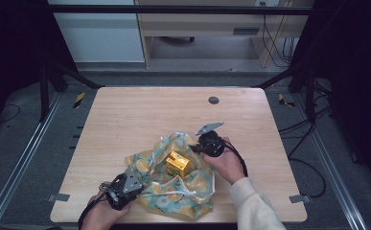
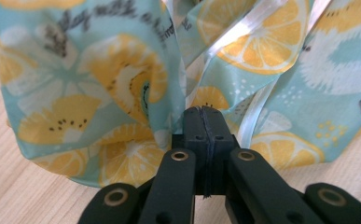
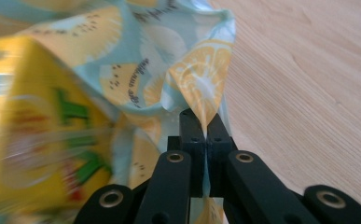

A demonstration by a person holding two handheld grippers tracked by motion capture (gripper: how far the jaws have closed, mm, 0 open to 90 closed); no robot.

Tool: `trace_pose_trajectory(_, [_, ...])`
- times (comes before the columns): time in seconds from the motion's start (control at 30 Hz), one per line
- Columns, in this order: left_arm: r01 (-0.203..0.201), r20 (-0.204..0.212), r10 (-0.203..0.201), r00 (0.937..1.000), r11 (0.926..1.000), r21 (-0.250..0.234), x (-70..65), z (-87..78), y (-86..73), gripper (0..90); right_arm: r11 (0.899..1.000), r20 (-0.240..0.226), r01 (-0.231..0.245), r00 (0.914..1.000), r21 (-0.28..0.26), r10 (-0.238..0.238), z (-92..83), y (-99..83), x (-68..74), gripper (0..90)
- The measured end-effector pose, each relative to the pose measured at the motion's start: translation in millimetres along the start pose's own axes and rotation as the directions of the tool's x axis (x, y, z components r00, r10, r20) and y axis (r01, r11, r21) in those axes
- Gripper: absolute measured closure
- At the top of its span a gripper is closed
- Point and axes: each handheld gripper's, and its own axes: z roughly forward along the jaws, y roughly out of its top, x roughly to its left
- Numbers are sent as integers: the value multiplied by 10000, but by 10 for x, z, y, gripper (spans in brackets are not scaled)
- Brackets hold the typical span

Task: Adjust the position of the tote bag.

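**Both grippers pinching the fruit-print bag, carton half inside**

Left gripper (image 1: 136, 184) sits near the tabletop's near edge, left of centre; jaws closed on a fold of the fruit-print plastic bag (image 1: 176, 179). In the left gripper view the jaw tips (image 2: 205, 122) meet w/ bag film bunched betw. them, a clear strip of the bag's rim running up to the right. Right gripper (image 1: 196, 147) is farther in, about mid-table, right of the bag; jaws clamped on a raised corner of the bag w/ an orange-slice print (image 3: 205, 86).

Step in hand, as I judge it: holding the bag's mouth apart from two sides, either to seat the yellow carton (image 1: 178, 163) inside or to get it out; can't tell which. The carton lies on/in the bag's middle, betw. the two grippers, closer to the right one, just beside its jaws. In the right gripper view it's a blurred yellow block w/ green lettering (image 3: 38, 135) at the left, close to the jaws, not touching as far as I can see.

Next move prob. calls for keeping both pinches firm and drawing the film apart evenly, so the thin plastic doesn't slip out or tear. Bag lies on the near half of the tabletop (image 1: 140, 110); the far half is bare apart from a grey round cap (image 1: 213, 100) near the far edge.
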Motion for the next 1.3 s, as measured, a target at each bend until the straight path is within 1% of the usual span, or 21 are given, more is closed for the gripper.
trace_pose_trajectory(0.03, [0, 0, 0, 10000, 10000, 0, 0, 0, 0, 900, 10000, 0, 0, 10000, 0, 0, 0, 0, 0, 898])
trace_pose_trajectory(0.07, [-15, -3, 15, 10000, 9999, 118, 7, 9, -5, 900, 9994, 103, -181, 9998, 301, 178, 122, 13, -65, 900])
trace_pose_trajectory(0.1, [8, -1, -8, 10000, 9999, 162, 12, 15, -11, 900, 9994, 103, -181, 9998, 301, 178, 122, 13, -65, 900])
trace_pose_trajectory(0.13, [98, -14, -98, 10000, 9995, 290, 33, 14, -25, 900, 9987, 290, -233, 9993, 457, 219, 199, 16, -135, 900])
trace_pose_trajectory(0.27, [176, 20, -177, 9998, 9990, 408, 55, 18, -50, 900, 9957, 660, -457, 9970, 800, 405, 271, -31, -248, 900])
trace_pose_trajectory(0.37, [256, 36, -258, 9997, 9987, 438, 65, 23, -53, 900, 9955, 931, -559, 9945, 762, 487, 257, -59, -321, 900])
trace_pose_trajectory(0.5, [254, 57, -257, 9997, 9986, 466, 48, 26, -53, 900, 9948, 1080, -804, 9914, 625, 733, 254, -89, -421, 900])
trace_pose_trajectory(0.57, [260, 68, -263, 9996, 9985, 476, 44, 22, -53, 900, 9948, 1173, -773, 9907, 663, 692, 255, -98, -442, 900])
trace_pose_trajectory(0.63, [209, 127, -216, 9997, 9985, 511, 41, 20, -52, 900, 9950, 1325, -872, 9880, 496, 800, 259, -115, -510, 900])
trace_pose_trajectory(0.73, [224, 114, -229, 9997, 9987, 461, 25, 27, -48, 900, 9944, 1380, -955, 9865, 460, 884, 272, -128, -540, 900])
trace_pose_trajectory(0.77, [177, 142, -184, 9997, 9987, 484, 12, 21, -40, 900, 9944, 1590, -857, 9844, 625, 749, 300, -134, -534, 900])
trace_pose_trajectory(0.83, [154, 201, -164, 9997, 9986, 505, 1, 18, -40, 900, 9960, 1691, -693, 9838, 562, 589, 305, -126, -536, 900])
trace_pose_trajectory(0.9, [186, 303, -203, 9993, 9984, 535, -12, 24, -40, 900, 9965, 1830, -772, 9806, 321, 701, 297, -112, -550, 900])
trace_pose_trajectory(0.93, [194, 318, -212, 9993, 9983, 558, -18, 26, -40, 900, 9959, 1884, -793, 9796, 431, 699, 291, -94, -560, 900])
trace_pose_trajectory(1.0, [134, 356, -156, 9992, 9981, 606, -30, 22, -37, 900, 9962, 2000, -800, 9772, 344, 716, 277, -49, -578, 900])
trace_pose_trajectory(1.1, [150, 407, -173, 9990, 9982, 581, -45, 16, -34, 900, 9977, 2027, -648, 9774, 196, 595, 252, -4, -587, 900])
trace_pose_trajectory(1.13, [148, 428, -174, 9989, 9981, 596, -48, 11, -33, 900, 9979, 2179, -575, 9747, 281, 501, 240, 33, -580, 900])
trace_pose_trajectory(1.2, [139, 403, -161, 9991, 9985, 523, -54, 7, -35, 900, 9979, 2122, -583, 9759, 278, 511, 239, 51, -581, 898])
trace_pose_trajectory(1.23, [168, 357, -180, 9992, 9993, 325, -57, 0, -34, 900, 9976, 2016, -632, 9779, 282, 562, 237, 57, -578, 870])
trace_pose_trajectory(1.27, [168, 357, -180, 9992, 9993, 325, -57, 0, -34, 890, 9976, 2016, -632, 9779, 282, 562, 237, 57, -578, 870])
trace_pose_trajectory(1.3, [277, 122, -277, 9995, 9996, -57, -46, -43, -18, 808, 9961, 1979, -876, 9765, 43, 850, 183, 65, -566, 718])
